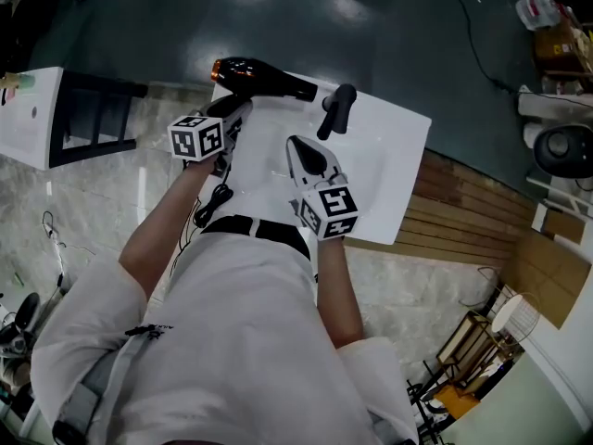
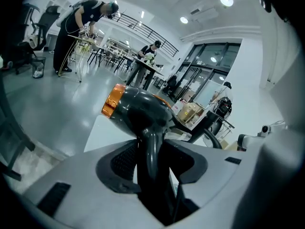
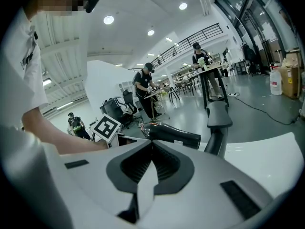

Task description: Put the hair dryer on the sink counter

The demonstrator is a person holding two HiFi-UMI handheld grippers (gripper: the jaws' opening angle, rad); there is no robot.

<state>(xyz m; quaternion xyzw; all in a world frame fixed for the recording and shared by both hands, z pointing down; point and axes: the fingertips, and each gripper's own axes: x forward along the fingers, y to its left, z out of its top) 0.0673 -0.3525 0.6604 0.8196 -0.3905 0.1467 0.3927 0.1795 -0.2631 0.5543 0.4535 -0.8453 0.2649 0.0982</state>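
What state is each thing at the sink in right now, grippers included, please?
hair dryer: gripped by its handle, barrel roughly level.
left gripper: jaws closed on the hair dryer's handle.
right gripper: jaws together, empty.
faucet: upright, no water visible.
cord: hanging loose.

Source: round ceiling lamps (image 2: 226, 0) are seen in both gripper views, which are brightly and evenly lit.
Head view: rendered dimmer; the dark floor (image 1: 389, 44) is marked by pale lamp reflections, and the white worktop (image 1: 389, 151) is nearly washed out.
Glare: highlights are carried by the glossy hair dryer (image 1: 264, 79).
Shadows: soft and faint.
Distortion: the gripper views are strongly curved, with blackened corners.
Focus: the nearest foreground is rendered soft.
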